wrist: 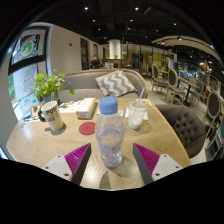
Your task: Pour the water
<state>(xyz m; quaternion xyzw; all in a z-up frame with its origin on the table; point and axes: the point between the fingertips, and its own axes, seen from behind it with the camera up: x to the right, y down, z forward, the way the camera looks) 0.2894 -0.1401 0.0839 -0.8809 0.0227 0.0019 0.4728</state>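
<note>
The clear plastic bottle with a pale blue cap is showing a glossy shine on the matt light wooden table, beside a clear glass and a smooth metal-looking cup.

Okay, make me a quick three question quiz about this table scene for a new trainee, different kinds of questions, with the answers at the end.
1. True or false: the water bottle stands between the two fingers of the gripper.
2. Multiple choice: what lies on the table just beyond the bottle, next to the clear glass? A) a fork B) a red coaster C) a banana
3. Fill in: the bottle's cap is ____ in colour.

Key
1. True. The bottle stands upright on the table with the pink pads at either side of its base, and the gripper is open.
2. B
3. Blue
</note>
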